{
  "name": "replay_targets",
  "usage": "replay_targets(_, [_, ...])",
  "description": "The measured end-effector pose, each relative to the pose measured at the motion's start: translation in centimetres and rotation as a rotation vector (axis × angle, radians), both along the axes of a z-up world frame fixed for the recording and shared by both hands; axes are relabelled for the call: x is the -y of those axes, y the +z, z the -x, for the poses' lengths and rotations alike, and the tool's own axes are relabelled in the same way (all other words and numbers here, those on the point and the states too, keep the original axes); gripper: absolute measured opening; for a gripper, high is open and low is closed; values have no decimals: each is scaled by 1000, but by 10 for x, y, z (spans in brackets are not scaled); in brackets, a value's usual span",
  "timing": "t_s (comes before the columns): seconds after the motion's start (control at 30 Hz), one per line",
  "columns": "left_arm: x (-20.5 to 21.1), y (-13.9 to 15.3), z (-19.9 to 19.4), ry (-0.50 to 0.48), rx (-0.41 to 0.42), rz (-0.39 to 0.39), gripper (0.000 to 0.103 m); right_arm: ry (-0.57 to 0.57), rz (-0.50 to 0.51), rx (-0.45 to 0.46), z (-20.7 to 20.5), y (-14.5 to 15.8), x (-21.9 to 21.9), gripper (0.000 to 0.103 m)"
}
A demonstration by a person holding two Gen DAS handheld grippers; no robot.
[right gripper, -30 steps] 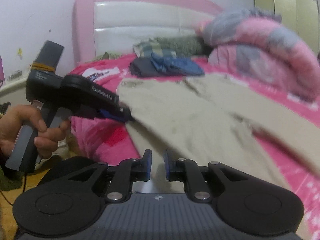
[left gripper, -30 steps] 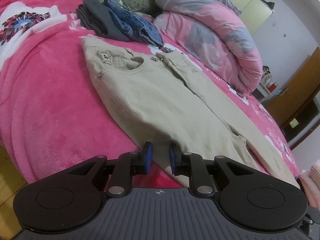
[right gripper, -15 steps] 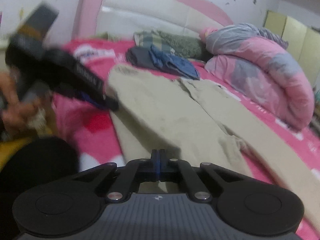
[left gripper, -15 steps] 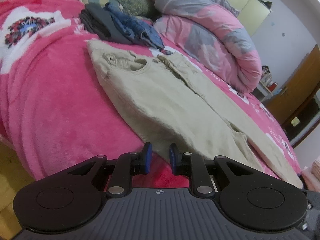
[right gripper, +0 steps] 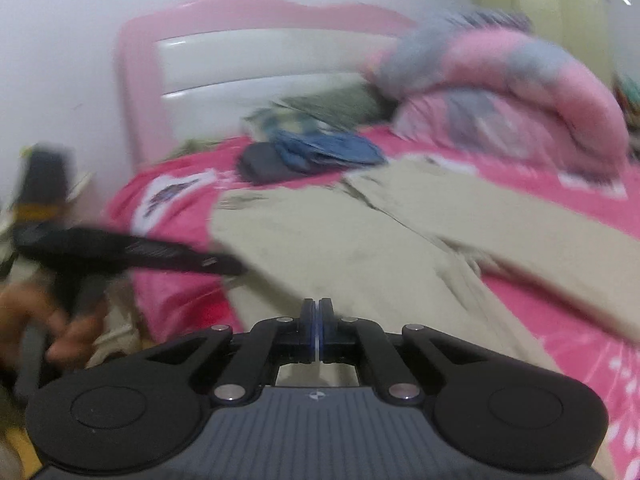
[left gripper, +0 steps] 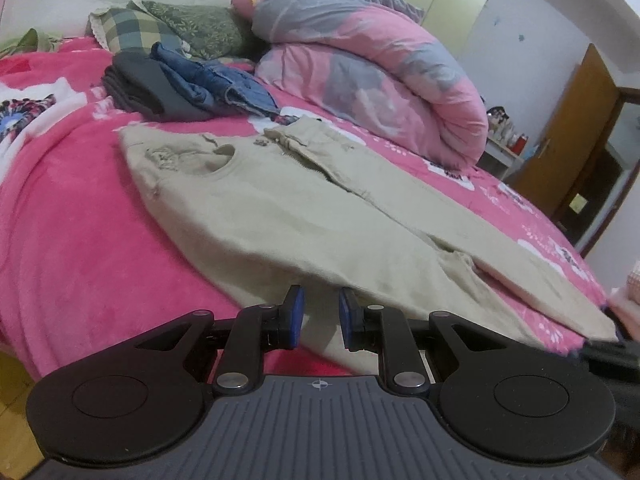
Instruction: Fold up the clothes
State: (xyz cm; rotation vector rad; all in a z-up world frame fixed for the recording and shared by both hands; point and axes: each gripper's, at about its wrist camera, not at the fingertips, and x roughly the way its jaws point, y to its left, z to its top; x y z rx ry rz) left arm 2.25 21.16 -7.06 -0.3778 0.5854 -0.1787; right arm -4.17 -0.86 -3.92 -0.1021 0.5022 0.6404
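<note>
Beige trousers (left gripper: 280, 208) lie flat on the pink blanket, waistband toward the pillows and legs running right. My left gripper (left gripper: 320, 314) sits at their near edge with its blue pads a small gap apart, and I see no cloth pressed between them. In the right wrist view a hand (right gripper: 24, 320) holds that left gripper (right gripper: 236, 268), blurred, with its tip at the trousers' (right gripper: 360, 248) left edge. My right gripper (right gripper: 319, 316) is shut, pads together, low over the near trouser leg. Whether any cloth is caught in it is hidden.
A folded dark garment and denim (left gripper: 180, 84) are stacked behind the waistband, with pillows (left gripper: 168, 28) beyond them. A rolled pink and grey quilt (left gripper: 360, 60) fills the far right of the bed. The pink blanket (left gripper: 60, 220) drops off at the near left. A wooden door (left gripper: 580, 140) stands at right.
The right jaws have closed from a small gap to fully shut, and that gripper shifted slightly. The left gripper rolled a little while staying at the trousers' edge.
</note>
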Motion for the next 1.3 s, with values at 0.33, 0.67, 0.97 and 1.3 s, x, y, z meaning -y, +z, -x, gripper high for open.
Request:
replay_targets(0.33, [-2,-3,-6,-2,-25,-4,19,-7,118,-57,-11,-19,-34,32])
replay_targets(0.67, [-6,-8,-10,-10,-31,-3,19,-55,155,-10,-9,-15,-29,33])
replay_targets(0.97, [-6,-9,-13,-22,-30,-3,19,-4,323,93,-10,-23,-41,31])
replay_targets(1.3, [-7,-12,-15,-36,-33,4,19,22,300,-46,-40,-27,-41,27])
